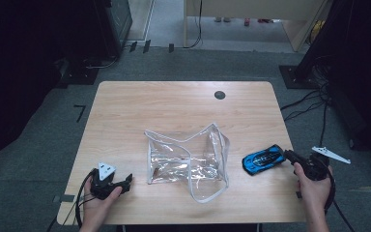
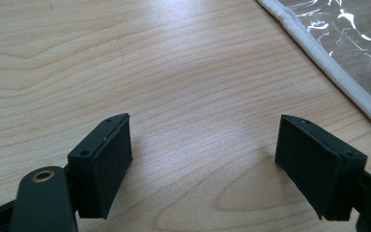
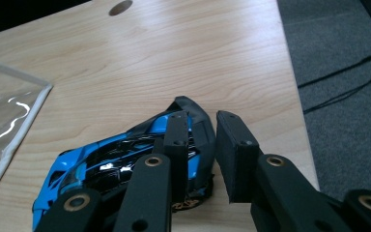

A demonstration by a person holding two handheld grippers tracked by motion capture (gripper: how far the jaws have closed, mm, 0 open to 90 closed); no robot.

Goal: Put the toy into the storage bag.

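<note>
The right claw (image 3: 200,159) hides the toy car's (image 3: 111,162) rear, so contact stays unclear

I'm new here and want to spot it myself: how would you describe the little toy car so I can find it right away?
Start at the wooden table and find the clear plastic bag in its middle. Look just right of the bag, near the table's right edge, where the right tongs meet a small car. It is the one bright blue and black thing there.

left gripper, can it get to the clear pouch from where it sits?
Probably yes. The left gripper rests on the table with jaws open, and only bare wood lies between it and the clear pouch, whose white edge is close ahead.
</note>
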